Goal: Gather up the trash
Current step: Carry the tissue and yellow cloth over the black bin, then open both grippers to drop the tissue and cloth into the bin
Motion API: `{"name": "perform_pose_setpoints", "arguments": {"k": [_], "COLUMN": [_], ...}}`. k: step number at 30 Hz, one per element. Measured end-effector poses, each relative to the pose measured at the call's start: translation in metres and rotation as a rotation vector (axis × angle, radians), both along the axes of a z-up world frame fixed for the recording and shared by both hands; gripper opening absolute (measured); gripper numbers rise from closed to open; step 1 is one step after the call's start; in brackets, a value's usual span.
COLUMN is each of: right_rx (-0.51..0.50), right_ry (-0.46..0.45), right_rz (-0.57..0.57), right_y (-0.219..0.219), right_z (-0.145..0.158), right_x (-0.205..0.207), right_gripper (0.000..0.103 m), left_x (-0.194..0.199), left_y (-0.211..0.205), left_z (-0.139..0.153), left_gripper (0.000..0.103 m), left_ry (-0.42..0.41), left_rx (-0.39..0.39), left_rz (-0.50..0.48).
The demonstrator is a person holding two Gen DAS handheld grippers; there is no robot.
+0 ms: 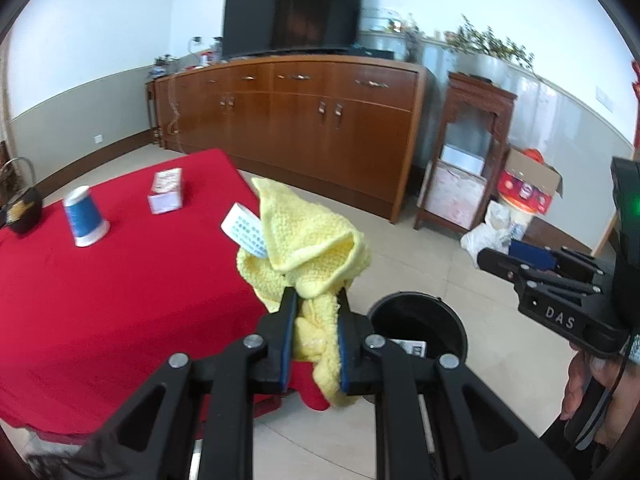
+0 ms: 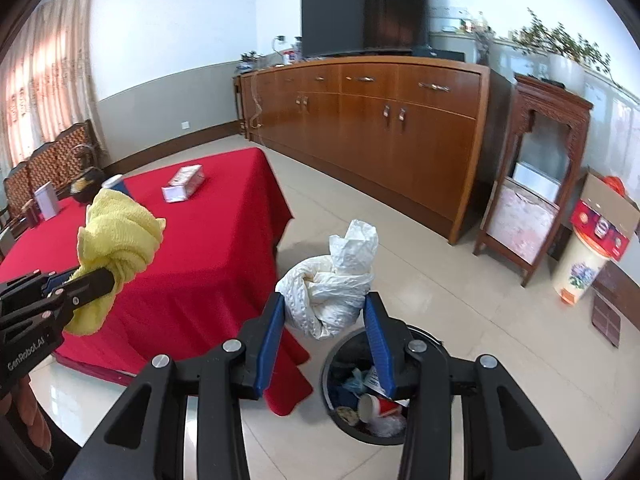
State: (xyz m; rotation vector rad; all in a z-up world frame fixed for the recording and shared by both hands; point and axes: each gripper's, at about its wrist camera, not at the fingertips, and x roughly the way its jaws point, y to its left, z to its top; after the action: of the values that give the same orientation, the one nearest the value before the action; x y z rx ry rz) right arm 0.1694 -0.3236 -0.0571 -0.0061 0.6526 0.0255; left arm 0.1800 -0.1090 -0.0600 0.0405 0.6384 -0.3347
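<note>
Ahead of the left gripper (image 1: 316,320), the yellow cloth (image 1: 304,240) covers part of the black bin (image 1: 440,320), so little of its contents shows. The printing on the cloth's white label (image 1: 246,230) is too blurred to read. The 2 grippers' handles run off the bottom edges.

Knitted yellow cloth (image 1: 304,240); crinkled white plastic bag (image 2: 340,280); glossy floor tiles (image 2: 460,320).

Crumpled white bag (image 2: 336,280) above black bin (image 2: 344,420) holding trash.
</note>
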Motion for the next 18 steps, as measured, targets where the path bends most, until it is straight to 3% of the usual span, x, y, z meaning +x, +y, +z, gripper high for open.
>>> {"name": "perform_pose_setpoints", "arguments": {"k": [8,18], "right_rx": [-0.008,-0.005], "right_ry": [0.042,0.163], "right_rz": [-0.053,-0.088], "right_y": [-0.043,-0.094], "right_z": [-0.025,-0.091], "right_x": [0.009,0.017], "right_gripper": [0.043,0.043], "left_x": [0.01,0.02], "left_y": [-0.049,-0.105], "left_z": [-0.023,-0.069], "left_gripper": [0.018,0.018], "left_ry": [0.051,0.151], "left_rx": [0.03,0.066], "left_rz": [-0.1,-0.208]}}
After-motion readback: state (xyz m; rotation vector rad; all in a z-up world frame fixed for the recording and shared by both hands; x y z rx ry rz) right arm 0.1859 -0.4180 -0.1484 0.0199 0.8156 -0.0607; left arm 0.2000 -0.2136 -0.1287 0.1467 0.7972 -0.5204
